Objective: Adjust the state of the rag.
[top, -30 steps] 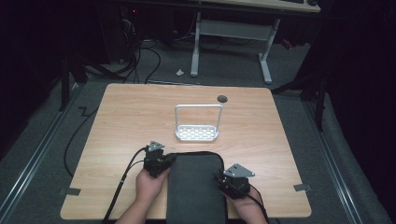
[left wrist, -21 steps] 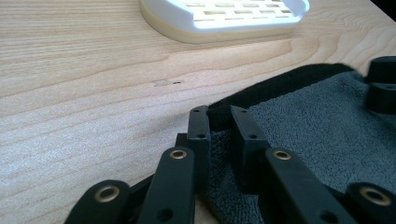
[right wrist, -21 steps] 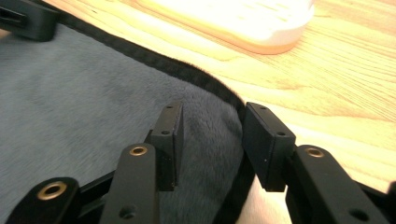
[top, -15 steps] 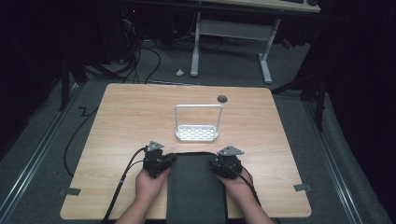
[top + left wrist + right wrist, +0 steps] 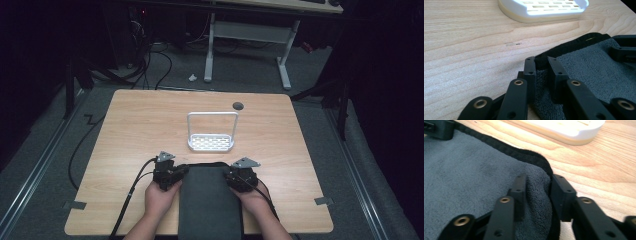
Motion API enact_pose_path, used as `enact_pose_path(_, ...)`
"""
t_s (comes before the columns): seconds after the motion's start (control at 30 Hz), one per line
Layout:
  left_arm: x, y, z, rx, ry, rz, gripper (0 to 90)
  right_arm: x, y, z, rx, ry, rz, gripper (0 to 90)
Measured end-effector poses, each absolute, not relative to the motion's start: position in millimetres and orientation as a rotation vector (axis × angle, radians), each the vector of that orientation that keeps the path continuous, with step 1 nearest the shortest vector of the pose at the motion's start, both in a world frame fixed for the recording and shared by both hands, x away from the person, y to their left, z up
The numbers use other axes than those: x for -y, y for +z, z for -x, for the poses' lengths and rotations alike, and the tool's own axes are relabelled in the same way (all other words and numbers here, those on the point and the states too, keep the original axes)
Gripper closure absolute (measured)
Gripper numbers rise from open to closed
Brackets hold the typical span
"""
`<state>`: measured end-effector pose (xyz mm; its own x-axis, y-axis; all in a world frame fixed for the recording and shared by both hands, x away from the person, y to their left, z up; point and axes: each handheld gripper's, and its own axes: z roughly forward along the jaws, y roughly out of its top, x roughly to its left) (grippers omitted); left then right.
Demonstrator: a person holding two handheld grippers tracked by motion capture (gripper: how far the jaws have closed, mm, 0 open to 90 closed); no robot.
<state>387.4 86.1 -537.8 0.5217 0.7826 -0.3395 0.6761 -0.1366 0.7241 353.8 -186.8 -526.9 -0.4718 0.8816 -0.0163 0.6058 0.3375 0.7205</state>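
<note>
Grey towel (image 5: pixel 210 200) corners sit pinched between both tongs.

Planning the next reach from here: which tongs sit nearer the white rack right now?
Left, by a small margin. The left tongs sit at the towel's far left corner, just below the white rack's left end; the right tongs sit at the far right corner, slightly lower.

Dark grey terry towel (image 5: pixel 210 200) with black bound hem, lying flat on the bench. Far corners bunched between the fingers: one corner pinched by the left fingers (image 5: pixel 530 67), the other by the right fingers (image 5: pixel 560 187). Stretched between both pairs, reaching back behind them.
</note>
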Motion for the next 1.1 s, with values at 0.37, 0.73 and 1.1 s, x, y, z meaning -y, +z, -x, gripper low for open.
enact_pose_path(0.37, -85.8, -537.7, -387.0, -1.199, 0.151, -1.867, 78.2, 185.3, -528.5, -350.7, -2.216, 0.960, -1.252, 81.8)
enact_pose_path(0.73, -85.7, -536.1, -383.7, -1.167, 0.176, -1.857, 80.4, 193.1, -524.2, -342.6, -2.158, 1.054, -1.217, 82.0)
enact_pose_path(1.1, -88.6, -533.5, -379.5, -1.127, 0.183, -1.829, 82.2, 192.8, -519.5, -334.6, -2.102, 1.104, -1.200, 82.1)
